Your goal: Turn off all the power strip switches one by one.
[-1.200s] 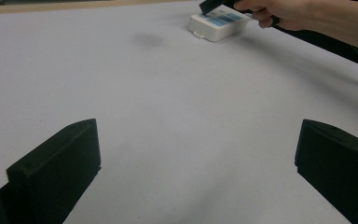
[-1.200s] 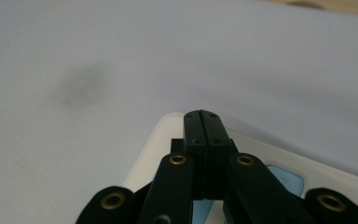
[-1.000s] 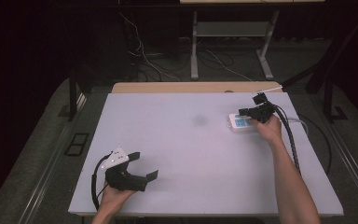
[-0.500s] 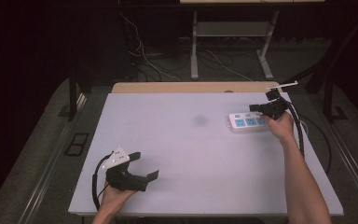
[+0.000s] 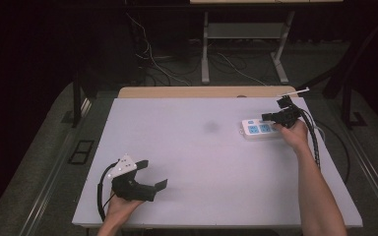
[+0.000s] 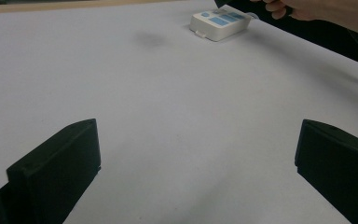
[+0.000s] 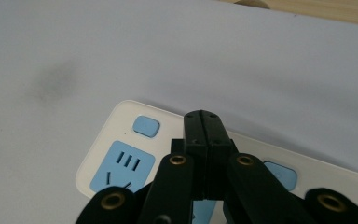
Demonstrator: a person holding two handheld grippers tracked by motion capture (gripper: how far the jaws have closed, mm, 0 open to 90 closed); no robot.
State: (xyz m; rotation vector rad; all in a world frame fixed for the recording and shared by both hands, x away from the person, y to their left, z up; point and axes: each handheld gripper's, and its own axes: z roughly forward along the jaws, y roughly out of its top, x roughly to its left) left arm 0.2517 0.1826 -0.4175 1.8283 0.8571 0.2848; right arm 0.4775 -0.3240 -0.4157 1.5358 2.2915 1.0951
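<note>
A white power strip (image 5: 257,130) with blue sockets lies flat at the table's far right. My right gripper (image 5: 268,117) hovers over the strip's right part, jaws pressed together with nothing between them. In the right gripper view the shut tips (image 7: 203,116) hang just above the strip (image 7: 116,122), beside a small blue button (image 7: 146,126) and a blue socket (image 7: 121,165). My left gripper (image 5: 151,174) rests near the front left corner, wide open and empty. Its view looks across bare tabletop between the spread jaws (image 6: 196,158) toward the strip (image 6: 219,23).
The table (image 5: 187,196) is a pale grey sheet with a faint dark smudge (image 5: 210,127) near its middle. A wooden strip (image 5: 197,92) runs along the far edge. Black cables trail off the right side (image 5: 325,147). Dark floor and a metal stand lie beyond.
My right hand has shifted slightly rightward along the power strip, uncovering more of its left end. The left gripper has not moved.
</note>
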